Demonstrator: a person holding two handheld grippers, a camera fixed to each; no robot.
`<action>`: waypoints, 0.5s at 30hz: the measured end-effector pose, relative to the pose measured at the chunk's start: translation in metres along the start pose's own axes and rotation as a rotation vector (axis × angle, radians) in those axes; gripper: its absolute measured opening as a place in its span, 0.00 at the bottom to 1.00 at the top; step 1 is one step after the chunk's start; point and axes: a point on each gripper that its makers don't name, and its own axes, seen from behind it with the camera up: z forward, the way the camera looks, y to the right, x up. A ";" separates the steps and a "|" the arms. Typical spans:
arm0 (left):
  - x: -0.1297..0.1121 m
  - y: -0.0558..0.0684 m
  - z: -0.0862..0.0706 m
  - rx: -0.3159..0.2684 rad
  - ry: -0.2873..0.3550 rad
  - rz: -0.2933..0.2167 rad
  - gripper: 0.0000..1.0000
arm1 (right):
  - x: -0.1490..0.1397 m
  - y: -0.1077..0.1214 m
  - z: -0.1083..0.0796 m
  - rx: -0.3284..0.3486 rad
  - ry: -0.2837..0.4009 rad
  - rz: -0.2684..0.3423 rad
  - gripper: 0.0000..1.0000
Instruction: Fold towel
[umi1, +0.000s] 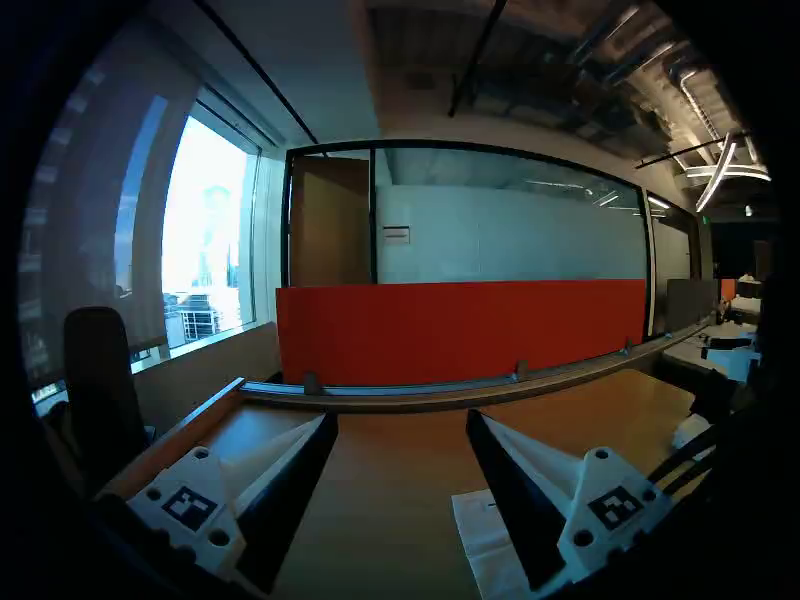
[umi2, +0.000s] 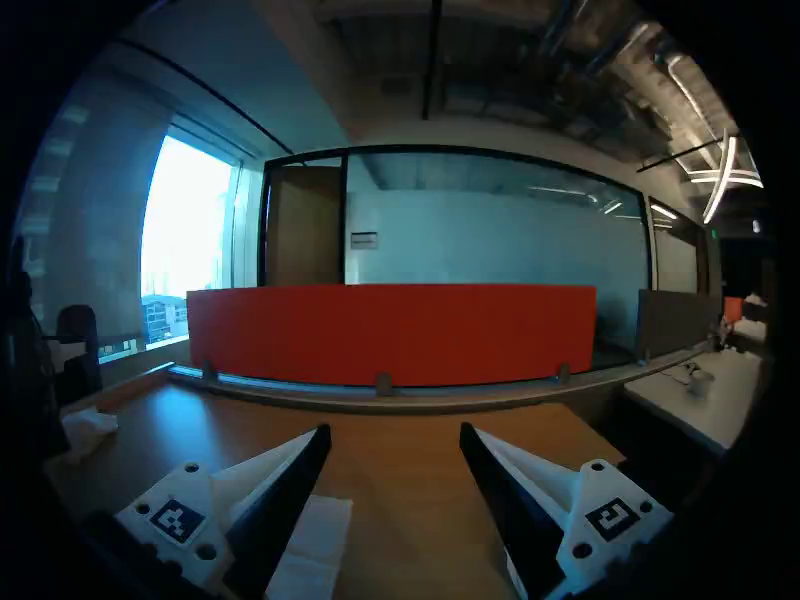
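Note:
A white towel (umi1: 490, 545) lies flat on the wooden desk (umi1: 400, 480), low in the left gripper view, partly under the right finger of my left gripper (umi1: 402, 425). That gripper stands open above the desk with nothing between its fingers. In the right gripper view the same towel (umi2: 310, 550) lies at the bottom, beside the left finger of my right gripper (umi2: 395, 435). This gripper is open too and holds nothing. Both hover over the desk (umi2: 420, 490), pointing toward the red divider.
A red divider panel (umi1: 460, 330) runs along the desk's far edge. A dark office chair (umi1: 100, 390) stands at the left by the window. A crumpled white cloth (umi2: 90, 428) lies at the desk's left side. Other desks (umi2: 700, 390) stand to the right.

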 end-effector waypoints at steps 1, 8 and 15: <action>-0.002 0.002 0.001 -0.005 -0.006 0.002 0.95 | -0.001 -0.002 0.000 0.008 -0.010 -0.007 1.00; -0.027 0.022 0.003 -0.073 -0.105 0.021 0.95 | -0.009 -0.022 -0.002 0.090 -0.096 -0.071 1.00; -0.053 0.045 -0.004 -0.177 -0.208 0.043 0.95 | -0.030 -0.047 -0.012 0.207 -0.205 -0.147 1.00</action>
